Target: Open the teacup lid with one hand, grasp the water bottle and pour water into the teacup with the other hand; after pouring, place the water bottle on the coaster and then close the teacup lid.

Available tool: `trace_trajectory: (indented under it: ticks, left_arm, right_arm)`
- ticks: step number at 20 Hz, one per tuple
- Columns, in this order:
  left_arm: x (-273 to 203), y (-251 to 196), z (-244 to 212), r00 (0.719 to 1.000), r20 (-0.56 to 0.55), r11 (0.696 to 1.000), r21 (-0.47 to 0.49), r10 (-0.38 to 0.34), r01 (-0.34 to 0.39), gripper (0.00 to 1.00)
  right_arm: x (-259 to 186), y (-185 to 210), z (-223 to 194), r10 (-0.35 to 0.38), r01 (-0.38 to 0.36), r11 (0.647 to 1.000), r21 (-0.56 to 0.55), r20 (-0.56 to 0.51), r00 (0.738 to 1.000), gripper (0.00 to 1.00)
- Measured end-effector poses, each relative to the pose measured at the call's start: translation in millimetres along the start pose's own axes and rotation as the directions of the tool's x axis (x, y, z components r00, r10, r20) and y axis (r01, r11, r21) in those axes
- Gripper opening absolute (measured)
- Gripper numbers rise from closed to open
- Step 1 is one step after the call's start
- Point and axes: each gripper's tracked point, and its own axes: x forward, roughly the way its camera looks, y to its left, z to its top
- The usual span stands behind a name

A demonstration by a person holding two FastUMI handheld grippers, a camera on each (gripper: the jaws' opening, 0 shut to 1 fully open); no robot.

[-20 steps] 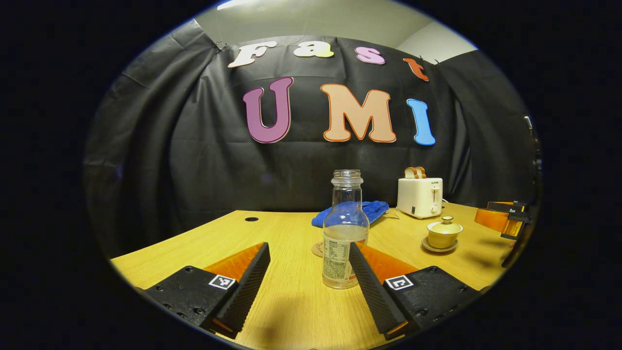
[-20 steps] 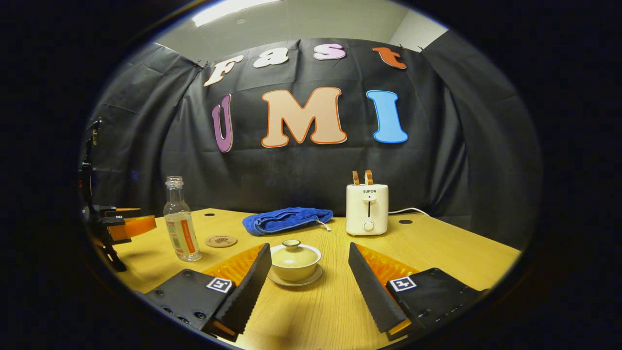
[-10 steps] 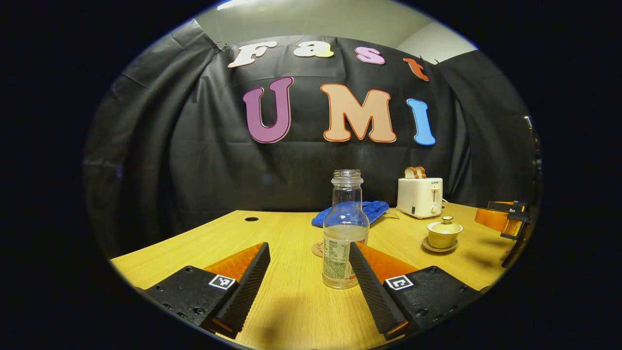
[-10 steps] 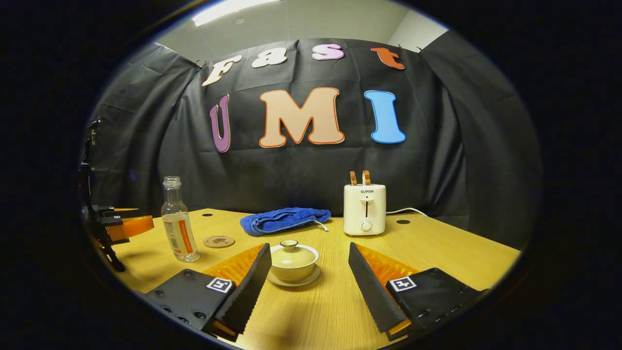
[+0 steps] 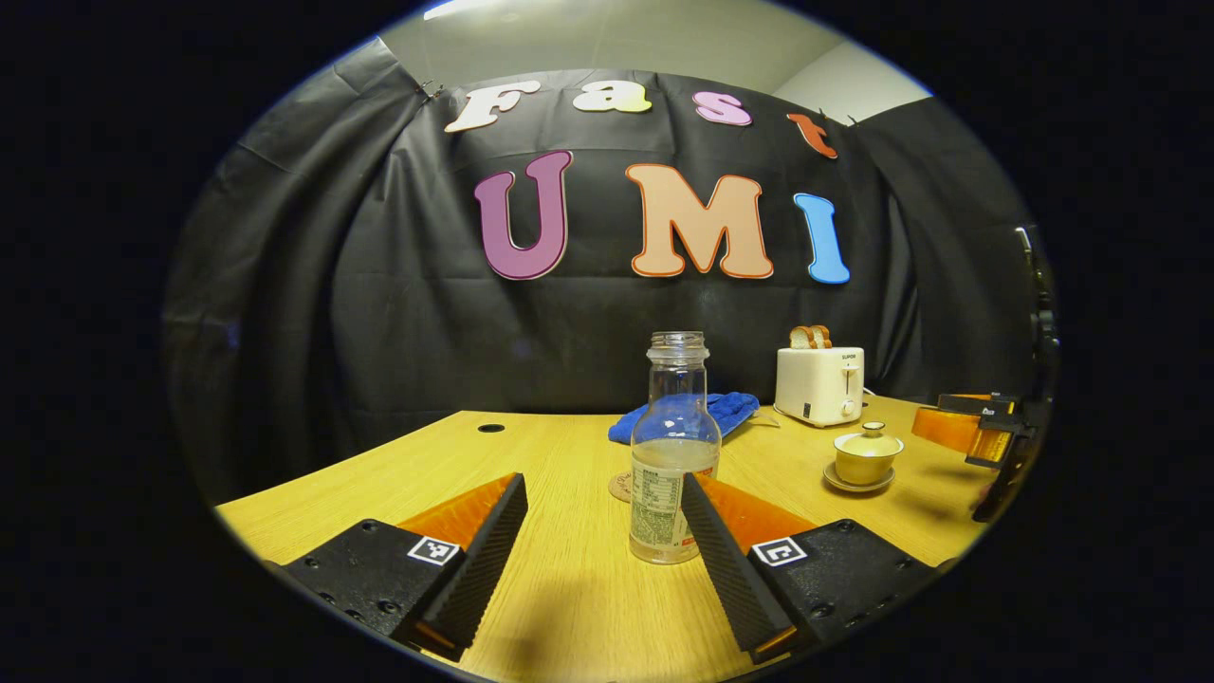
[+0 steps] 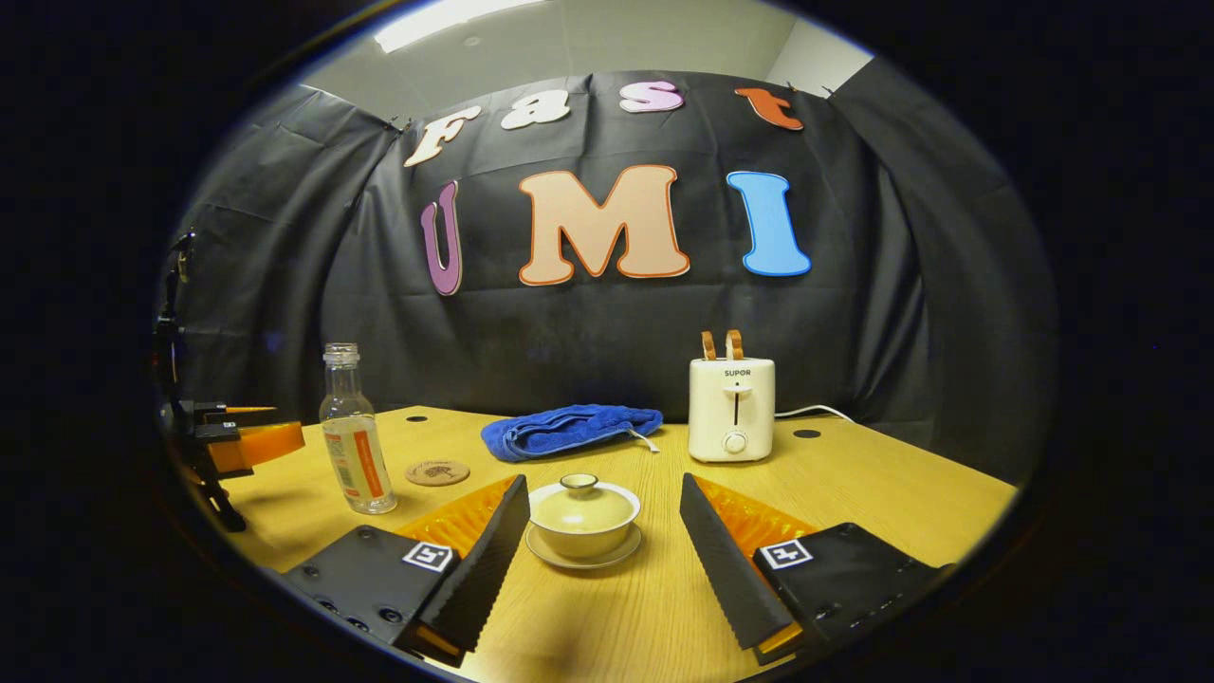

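The water bottle (image 5: 671, 455) stands upright and uncapped on the wooden table (image 5: 531, 455), holding a little water at the bottom. In the left gripper view it sits just ahead of the left gripper (image 5: 604, 522), nearer the finger on the viewer's right, which overlaps its lower edge; whether they touch cannot be told. The left gripper's jaws are spread wide and hold nothing. Just behind the bottle's base a round coaster (image 5: 620, 487) peeks out, flat on the table. Farther back lies a folded blue cloth (image 5: 730, 410), and beyond it a white toaster (image 5: 819, 383) with two slices of bread sticking up.

In the right gripper view, the right gripper (image 6: 605, 522) is also spread wide and holds nothing. The teacup (image 6: 582, 520) sits on its saucer (image 6: 583, 556) between and just beyond the fingertips, closer to the finger on the viewer's left, with its lid (image 6: 581, 501) on. Neither finger touches it. Off to the viewer's left stand the bottle and, beside it, the coaster, with the left gripper low at the edge of the view. The blue cloth and toaster rest near the table's far edge, against the black cloth wall (image 6: 607, 341).
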Motion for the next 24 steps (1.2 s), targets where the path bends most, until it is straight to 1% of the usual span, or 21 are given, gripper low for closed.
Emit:
trace_trajectory:
  ticks: [3, 9, 13, 15, 16, 17, 21, 23, 24]
  left_arm:
    - [0.5, -0.1, 0.8, 1.0, 0.0, 1.0, 0.0, 0.0, 0.0, 0.96]
    - [0.1, 0.5, 0.4, 1.0, 0.0, 1.0, 0.0, 0.005, -0.005, 0.96]
    - [-0.1, 2.2, 0.6, 1.0, 0.0, 1.0, 0.0, 0.009, -0.009, 0.95]
    - [-0.3, 1.3, 0.2, 1.0, -0.001, 1.0, 0.0, 0.009, -0.009, 0.96]
    - [0.2, 2.0, 0.3, 1.0, -0.001, 1.0, 0.0, 0.009, -0.009, 0.96]
    - [0.4, 1.6, 0.9, 1.0, -0.001, 1.0, -0.001, 0.009, -0.009, 0.96]
    - [-0.5, 1.2, 0.3, 1.0, -0.001, 1.0, -0.001, 0.009, -0.009, 0.96]
    - [-0.6, 2.2, 0.6, 1.0, -0.001, 1.0, -0.001, 0.009, -0.009, 0.95]
    - [-0.4, 1.9, 0.4, 1.0, -0.002, 1.0, -0.001, 0.009, -0.009, 0.96]
  right_arm:
    - [12.9, 6.7, -1.9, 0.028, -0.028, 1.0, 0.001, -0.009, 1.0, 1.0]
    - [45.4, 16.6, -11.5, 0.052, -0.052, 0.999, -0.006, -0.061, 0.997, 1.0]
    - [58.3, 18.2, -15.9, 0.054, -0.055, 0.999, -0.003, -0.091, 0.994, 1.0]
    - [62.5, 18.1, -16.1, 0.053, -0.053, 0.999, -0.005, -0.094, 0.994, 0.87]
    - [65.0, 18.3, -18.5, 0.054, -0.055, 0.998, -0.007, -0.106, 0.993, 0.84]
    - [66.3, 18.8, -21.4, 0.056, -0.058, 0.998, -0.009, -0.121, 0.991, 0.82]
    - [72.9, 17.3, -25.5, 0.045, -0.048, 0.999, -0.018, -0.147, 0.988, 0.57]
    - [79.0, 15.8, -33.2, 0.04, -0.043, 0.999, -0.016, -0.179, 0.983, 0.5]
    - [78.7, 16.3, -29.2, 0.039, -0.041, 0.999, -0.012, -0.175, 0.984, 0.47]
